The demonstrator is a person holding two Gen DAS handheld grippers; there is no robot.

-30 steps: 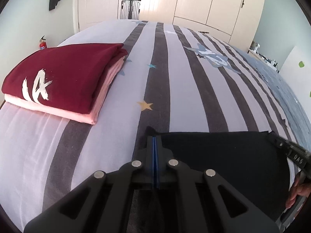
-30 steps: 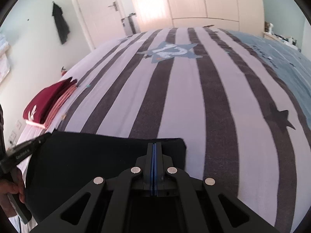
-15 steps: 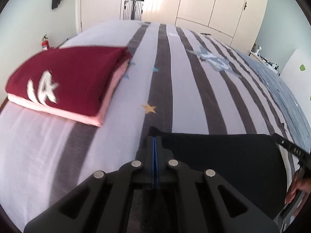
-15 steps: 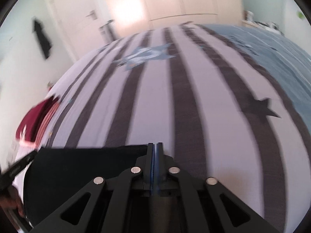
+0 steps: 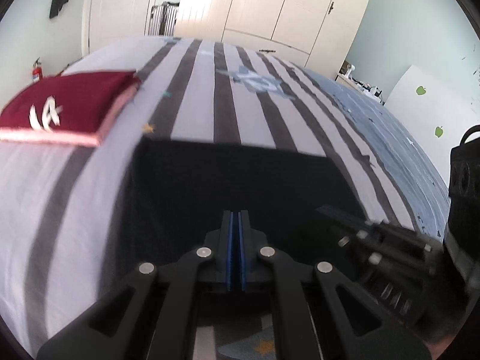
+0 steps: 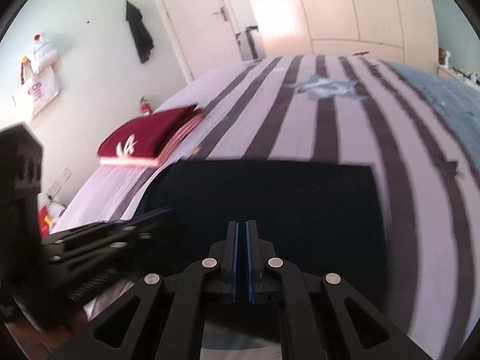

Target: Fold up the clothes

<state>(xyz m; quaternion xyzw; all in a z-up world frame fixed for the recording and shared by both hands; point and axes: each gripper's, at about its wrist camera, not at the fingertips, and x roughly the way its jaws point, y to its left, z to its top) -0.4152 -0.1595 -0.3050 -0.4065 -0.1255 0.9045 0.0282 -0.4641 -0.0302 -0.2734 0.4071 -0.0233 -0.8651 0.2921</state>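
A folded black garment (image 5: 234,180) lies flat on the striped bed, also in the right wrist view (image 6: 270,198). My left gripper (image 5: 235,219) hovers over its near edge with its blue pads almost together and nothing between them. My right gripper (image 6: 241,228) is beside it, pads slightly apart with a narrow gap, empty. Each gripper shows in the other's view: the right one (image 5: 375,240) and the left one (image 6: 120,228). A folded maroon and pink stack (image 5: 66,108) lies to the far left, also in the right wrist view (image 6: 150,138).
The striped bedsheet (image 5: 195,96) spreads ahead. Wardrobe doors (image 5: 270,6) and a door stand beyond the bed. A fire extinguisher (image 5: 36,70) stands by the left wall. A suitcase (image 5: 162,19) is near the door.
Both grippers let go of the black garment's far corners and pulled back and up; the garment now lies folded flat. The grippers came closer together. The right pads opened slightly.
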